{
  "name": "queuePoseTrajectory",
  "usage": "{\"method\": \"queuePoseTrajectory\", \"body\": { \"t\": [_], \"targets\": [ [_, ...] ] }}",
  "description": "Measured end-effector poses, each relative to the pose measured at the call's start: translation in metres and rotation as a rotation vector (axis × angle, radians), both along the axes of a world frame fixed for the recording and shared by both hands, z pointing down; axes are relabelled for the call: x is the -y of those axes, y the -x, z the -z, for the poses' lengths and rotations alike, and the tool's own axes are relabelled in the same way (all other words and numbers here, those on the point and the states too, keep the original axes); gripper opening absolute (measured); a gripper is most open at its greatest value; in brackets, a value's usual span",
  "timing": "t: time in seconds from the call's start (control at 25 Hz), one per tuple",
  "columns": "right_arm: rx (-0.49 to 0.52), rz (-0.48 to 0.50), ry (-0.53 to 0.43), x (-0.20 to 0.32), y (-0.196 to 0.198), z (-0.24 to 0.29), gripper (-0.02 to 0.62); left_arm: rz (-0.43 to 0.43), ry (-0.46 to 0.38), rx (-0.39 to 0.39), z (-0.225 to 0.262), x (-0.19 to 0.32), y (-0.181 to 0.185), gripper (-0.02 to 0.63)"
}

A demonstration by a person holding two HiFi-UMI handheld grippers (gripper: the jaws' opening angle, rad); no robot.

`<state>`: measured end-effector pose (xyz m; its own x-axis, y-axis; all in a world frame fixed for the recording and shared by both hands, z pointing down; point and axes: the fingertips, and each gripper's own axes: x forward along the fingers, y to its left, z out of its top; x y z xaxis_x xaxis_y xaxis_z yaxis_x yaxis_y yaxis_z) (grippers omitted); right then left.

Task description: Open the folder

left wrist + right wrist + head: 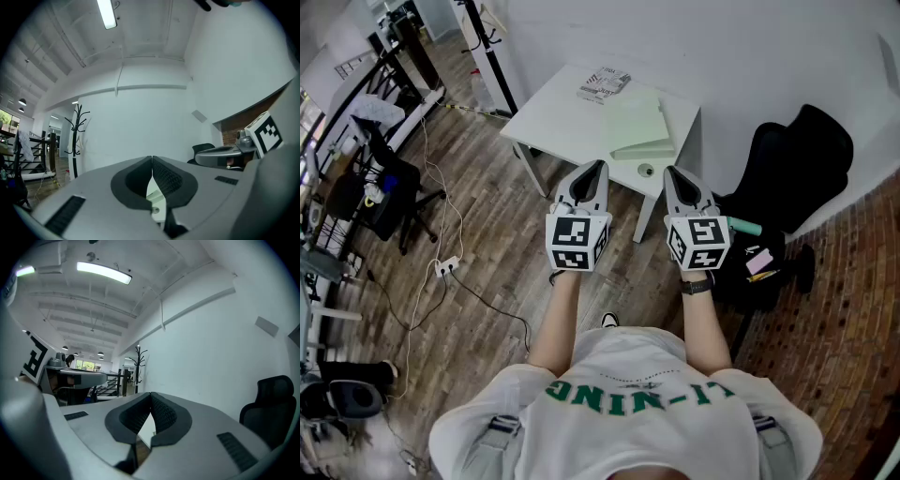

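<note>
A pale green folder (637, 127) lies closed on the small white table (558, 117) in the head view. My left gripper (598, 165) is held level in front of the table's near edge, shut with nothing between its tips. Beside it my right gripper (669, 172) is shut too and holds nothing. Both are short of the folder and touch nothing. In the left gripper view my left gripper (152, 158) points at the white wall, its tips together. The right gripper view shows my right gripper (150, 394) the same way.
A stack of printed papers (604, 84) and a small tape roll (646, 171) share the table. A black office chair (797, 164) stands to the right, with bags (759, 262) at its foot. Cables (441, 253) run over the wooden floor at left. A coat stand (76, 136) is by the wall.
</note>
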<state>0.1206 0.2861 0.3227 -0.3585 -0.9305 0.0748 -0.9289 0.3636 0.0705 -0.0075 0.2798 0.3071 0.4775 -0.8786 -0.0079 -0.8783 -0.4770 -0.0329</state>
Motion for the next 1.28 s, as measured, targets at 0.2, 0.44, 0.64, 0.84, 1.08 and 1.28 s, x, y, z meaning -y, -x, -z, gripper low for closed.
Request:
{"method": "queuePoseTrajectory", "body": {
  "t": [0.2, 0.44, 0.64, 0.84, 1.08, 1.28],
  "targets": [
    [0.065, -0.01, -0.026, 0.007, 0.008, -0.01, 0.015, -0.007, 0.024, -0.009, -0.019, 0.009, 0.008, 0.017],
    [0.072, -0.023, 0.046, 0.024, 0.009, -0.039, 0.017, -0.017, 0.057, -0.021, -0.038, 0.027, 0.006, 0.017],
    [0.078, -0.02, 0.077, 0.06, -0.002, -0.052, 0.017, -0.03, 0.069, -0.032, -0.046, 0.059, -0.012, 0.017],
    [0.101, 0.008, 0.082, 0.131, -0.025, -0.06, 0.017, -0.014, 0.044, -0.041, -0.05, 0.121, -0.031, 0.017],
    [0.129, 0.057, 0.075, 0.247, -0.058, -0.04, 0.017, 0.031, 0.01, -0.041, -0.022, 0.229, -0.059, 0.017],
    [0.127, 0.118, 0.111, 0.328, -0.083, -0.036, 0.017, 0.094, 0.011, -0.018, -0.017, 0.304, -0.083, 0.017]
  ]
}}
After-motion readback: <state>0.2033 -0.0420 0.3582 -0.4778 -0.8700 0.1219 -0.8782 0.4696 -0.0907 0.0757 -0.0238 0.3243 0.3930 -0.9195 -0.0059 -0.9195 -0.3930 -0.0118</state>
